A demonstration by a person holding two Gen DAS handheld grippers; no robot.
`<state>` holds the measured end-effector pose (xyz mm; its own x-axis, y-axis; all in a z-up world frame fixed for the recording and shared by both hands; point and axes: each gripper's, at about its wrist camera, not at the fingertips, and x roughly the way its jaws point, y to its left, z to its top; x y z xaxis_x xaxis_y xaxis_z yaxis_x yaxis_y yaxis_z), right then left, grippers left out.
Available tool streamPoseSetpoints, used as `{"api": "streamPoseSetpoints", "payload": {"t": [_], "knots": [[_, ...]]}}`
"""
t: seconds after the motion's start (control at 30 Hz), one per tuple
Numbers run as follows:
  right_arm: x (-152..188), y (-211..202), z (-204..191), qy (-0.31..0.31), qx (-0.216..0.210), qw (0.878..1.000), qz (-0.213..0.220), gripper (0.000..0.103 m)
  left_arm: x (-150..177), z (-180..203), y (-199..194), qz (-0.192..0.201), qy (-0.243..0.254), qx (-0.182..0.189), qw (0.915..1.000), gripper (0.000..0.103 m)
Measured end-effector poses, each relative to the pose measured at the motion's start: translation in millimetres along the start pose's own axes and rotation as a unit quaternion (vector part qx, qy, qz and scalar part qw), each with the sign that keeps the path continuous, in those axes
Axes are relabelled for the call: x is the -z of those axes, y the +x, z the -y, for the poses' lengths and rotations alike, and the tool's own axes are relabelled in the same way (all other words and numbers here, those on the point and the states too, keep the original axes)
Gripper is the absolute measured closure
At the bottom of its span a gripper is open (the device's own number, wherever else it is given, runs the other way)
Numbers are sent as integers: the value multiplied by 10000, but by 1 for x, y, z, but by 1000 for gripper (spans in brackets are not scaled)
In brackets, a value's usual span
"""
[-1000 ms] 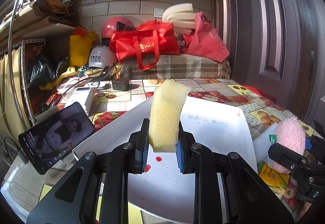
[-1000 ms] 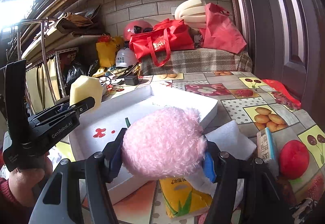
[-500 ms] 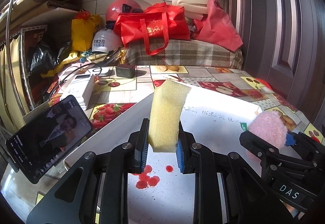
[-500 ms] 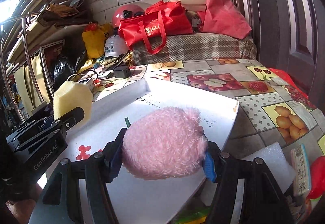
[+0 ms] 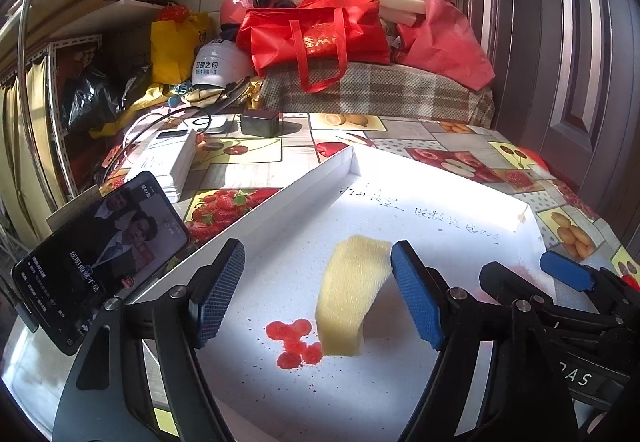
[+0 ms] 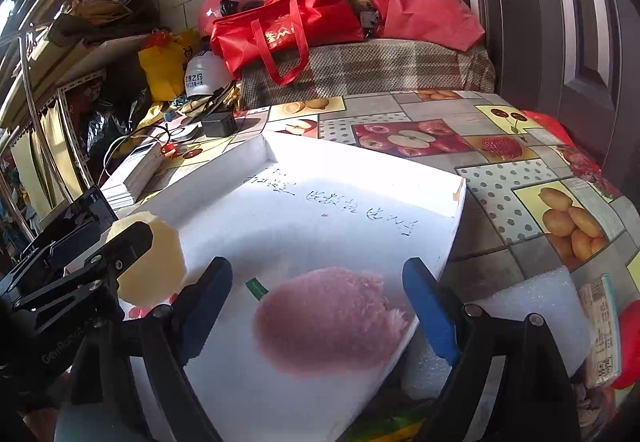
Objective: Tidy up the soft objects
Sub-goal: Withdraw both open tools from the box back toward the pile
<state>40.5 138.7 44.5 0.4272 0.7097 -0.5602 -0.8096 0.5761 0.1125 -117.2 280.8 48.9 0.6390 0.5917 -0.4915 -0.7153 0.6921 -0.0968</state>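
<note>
A white shallow tray (image 5: 280,197) lies on the fruit-print tablecloth. My left gripper (image 5: 316,296) hovers low over it, jaws opening wide. The yellow sponge (image 5: 352,294) leans on the tray floor between them, close to the right pad, free of any grip. My right gripper (image 6: 318,310) is also opening above the tray (image 6: 456,209). The pink plush toy (image 6: 328,318) lies loose on the tray between its blue pads, near the tray's right edge. The left wrist view shows the right gripper (image 5: 528,274) alongside on the right. The right wrist view shows the sponge (image 6: 148,262) behind a left finger.
A phone on a stand (image 5: 100,254) sits left of the tray, with a white box (image 5: 168,161) and a black charger (image 5: 260,123) behind. A white foam block (image 6: 532,306) and a packet (image 6: 600,326) lie right of the tray. Red bags (image 5: 316,33) and helmets crowd the back.
Both grippers came forward over the tray, then opened. The sponge dropped out of the left jaws and the pink plush out of the right jaws onto the tray.
</note>
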Motion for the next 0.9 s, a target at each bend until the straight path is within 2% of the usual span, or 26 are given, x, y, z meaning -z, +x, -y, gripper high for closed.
{"api": "streamPoseSetpoints", "payload": {"t": [0.1,0.23,0.33,0.63,0.77,0.9], "knots": [[-1,0,4,103,-50,9999,23,5,0,-15,0,1,-374,29,9993,0],[-1,-5,-4,-42,55,9998,177,1,2,-28,-7,191,-706,97,9973,0],[-1,-13,-12,-229,83,9990,384,0,3,-30,-14,354,-777,81,9963,0],[7,-35,-17,-374,198,9955,851,0,3,-23,-27,732,-563,14,9957,0],[13,-41,-23,-520,170,9950,840,0,5,-20,-35,930,-480,-68,9945,0],[19,-57,-23,-558,124,9904,1257,0,8,-17,-42,1031,-374,-143,9939,0]]}}
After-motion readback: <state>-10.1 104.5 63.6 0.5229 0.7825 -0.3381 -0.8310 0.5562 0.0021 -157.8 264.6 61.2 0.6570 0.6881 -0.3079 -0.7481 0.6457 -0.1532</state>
